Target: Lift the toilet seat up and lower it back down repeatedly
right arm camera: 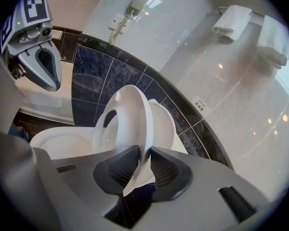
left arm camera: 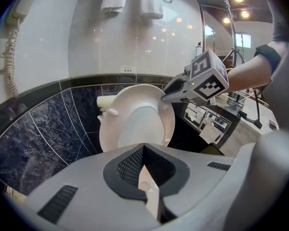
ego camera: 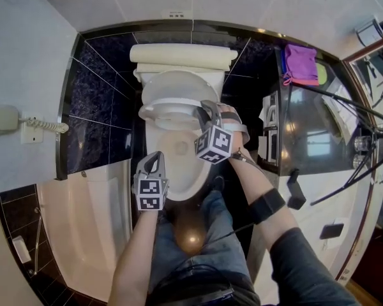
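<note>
You have the toilet seat (right arm camera: 135,114) up off the bowl (ego camera: 179,150) right now. It stands tilted in the air, most of the way up. It is not lying on the bowl. It does not look laid back on the lid (ego camera: 175,80) either. The lid leans on the tank (ego camera: 182,55) behind it.

Your right gripper (right arm camera: 140,159) is doing the work. Its fingers (right arm camera: 119,171) pinch the front rim of the seat, one on each side of it. The grip looks snug.

Your left gripper (ego camera: 154,159) is not helping. It hangs by the front left of the bowl, near it but not touching. Its fingers (left arm camera: 129,170) are pressed together at the tips and hold nothing.

So how far along are you? I think you are in the middle of one swing. The pictures do not tell me if the seat is going up or down. They do not tell me how many swings are done.

Here is what is left, as I see it. Take the seat to the end of this swing. Then bring it the other way, down flat on the bowl and up again, over and over. Keep hold of the rim so the seat does not drop and bang.
</note>
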`<state>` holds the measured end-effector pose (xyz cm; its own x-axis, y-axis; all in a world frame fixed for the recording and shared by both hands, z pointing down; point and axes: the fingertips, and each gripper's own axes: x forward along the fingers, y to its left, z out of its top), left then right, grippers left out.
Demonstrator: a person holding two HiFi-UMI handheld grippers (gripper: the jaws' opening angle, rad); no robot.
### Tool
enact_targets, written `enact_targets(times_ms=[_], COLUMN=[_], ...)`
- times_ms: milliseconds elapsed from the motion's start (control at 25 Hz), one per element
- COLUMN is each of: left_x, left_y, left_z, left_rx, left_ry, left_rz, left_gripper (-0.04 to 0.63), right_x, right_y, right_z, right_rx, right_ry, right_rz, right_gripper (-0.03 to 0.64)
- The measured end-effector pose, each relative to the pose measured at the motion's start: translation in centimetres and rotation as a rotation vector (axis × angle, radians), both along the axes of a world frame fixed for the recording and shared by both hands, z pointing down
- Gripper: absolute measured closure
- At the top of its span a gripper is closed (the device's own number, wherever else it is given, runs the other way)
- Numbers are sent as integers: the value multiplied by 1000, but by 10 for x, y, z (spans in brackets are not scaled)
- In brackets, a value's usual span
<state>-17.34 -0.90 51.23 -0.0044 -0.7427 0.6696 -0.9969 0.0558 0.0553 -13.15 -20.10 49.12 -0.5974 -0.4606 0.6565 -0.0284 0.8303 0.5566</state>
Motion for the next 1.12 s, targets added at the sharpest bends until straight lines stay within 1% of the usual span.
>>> enact_targets(times_ms=[360, 600, 720, 760, 880, 1120], left_x=[4, 19, 19, 19, 29, 38], left_y=[39, 52, 60, 62, 65, 98], left_z=[25, 40, 54, 57, 56, 84], left_rx=[-26, -30, -23, -22, -15, -27], left_ry=[33, 66, 46, 40, 61, 68], left_rz=[25, 55, 62, 66, 84, 69], left_gripper=[597, 597, 597, 597, 597, 597], right_x=[28, 49, 59, 63, 74, 92], right_y=[75, 133, 161, 170, 198, 240], right_z=[5, 22, 33, 38, 54, 82], right_rx=[63, 71, 77, 78, 82, 78], right_ry=[18, 47, 59, 65, 94, 155], right_rz=[-10, -21, -27, -31, -44, -45], right_gripper=[520, 526, 529, 529, 528, 518])
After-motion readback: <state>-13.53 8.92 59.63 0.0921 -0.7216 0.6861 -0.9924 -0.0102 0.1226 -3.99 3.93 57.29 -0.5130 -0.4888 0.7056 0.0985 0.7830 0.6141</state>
